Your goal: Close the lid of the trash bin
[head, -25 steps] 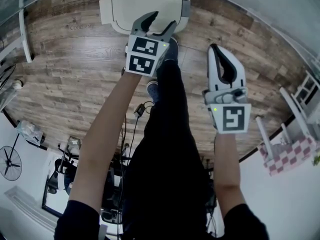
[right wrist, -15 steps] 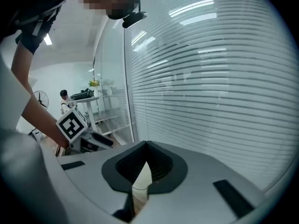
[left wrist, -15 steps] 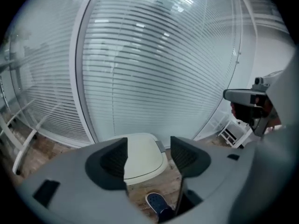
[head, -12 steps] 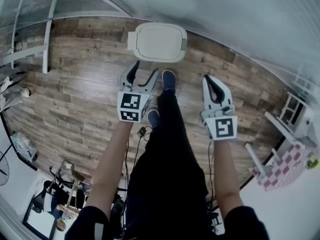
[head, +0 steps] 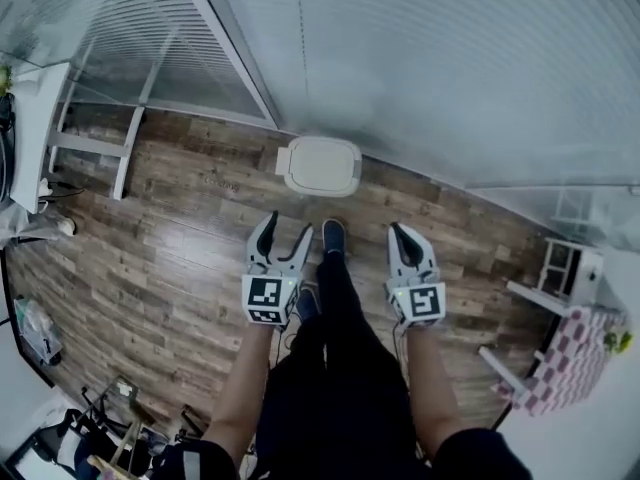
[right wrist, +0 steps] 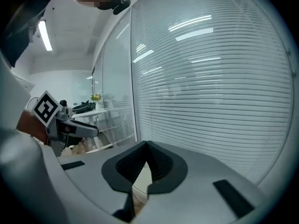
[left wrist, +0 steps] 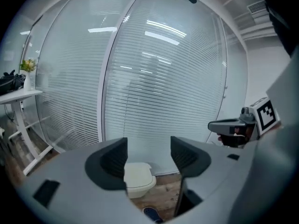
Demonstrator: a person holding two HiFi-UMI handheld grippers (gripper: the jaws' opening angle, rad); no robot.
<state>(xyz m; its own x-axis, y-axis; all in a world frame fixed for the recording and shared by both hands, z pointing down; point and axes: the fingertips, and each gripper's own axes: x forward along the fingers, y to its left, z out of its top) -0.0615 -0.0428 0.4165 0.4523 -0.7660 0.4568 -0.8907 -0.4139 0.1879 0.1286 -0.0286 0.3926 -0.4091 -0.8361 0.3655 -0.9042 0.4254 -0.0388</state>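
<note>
While both grippers hang above the wood floor (head: 180,258), the parts read:
Trash bin (left wrist: 138,180): stands on the floor against the far glass wall (head: 420,68), lid (head: 322,165) lying flat down on it; well apart from both grippers, farther off, roughly between their lines.
Left gripper (head: 285,228): jaws spread wide, nothing clamped; the bin shows through the gap, far beyond.
Right gripper (head: 400,233): jaws together at the tips, empty.
Hidden: from above the lid covers the bin's body; the left jaw cuts off the bin's left edge; the right gripper view gives only a pale sliver, unidentifiable.
</note>
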